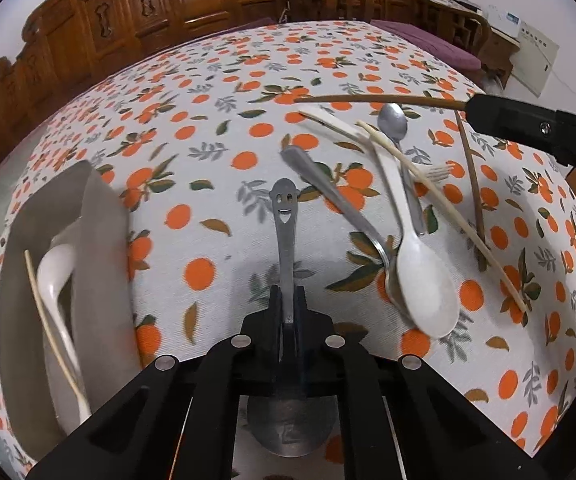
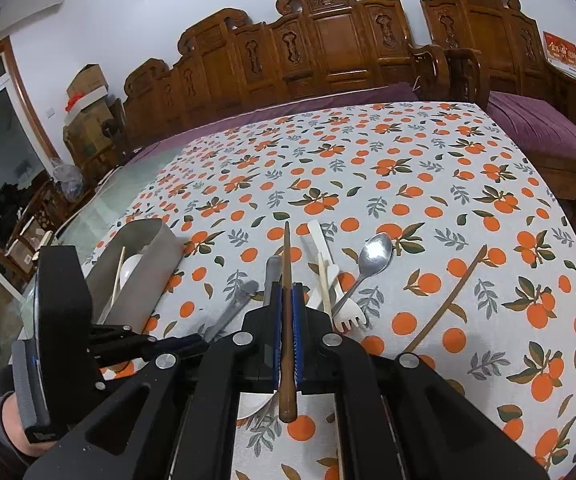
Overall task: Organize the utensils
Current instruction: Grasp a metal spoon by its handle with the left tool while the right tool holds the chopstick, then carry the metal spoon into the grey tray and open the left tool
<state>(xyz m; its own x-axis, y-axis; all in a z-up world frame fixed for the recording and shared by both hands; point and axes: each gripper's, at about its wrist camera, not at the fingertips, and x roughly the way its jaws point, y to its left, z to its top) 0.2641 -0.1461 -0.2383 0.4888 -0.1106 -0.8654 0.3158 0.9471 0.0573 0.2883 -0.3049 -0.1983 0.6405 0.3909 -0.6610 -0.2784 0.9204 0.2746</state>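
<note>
Two grippers: smiley spoon [image 1: 285, 216], brown chopstick [image 2: 287, 320]

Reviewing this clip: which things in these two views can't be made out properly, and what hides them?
- Smiley-handled spoon: in the left wrist view, its bowl sits under the left gripper, only partly visible.
- Gray holder: its inside bottom is hidden by its own wall in both views.
- Brown chopstick in the right gripper: whether it is clear of the utensils below cannot be told.
- White spoon: right wrist view, mostly behind the gripper body.
</note>
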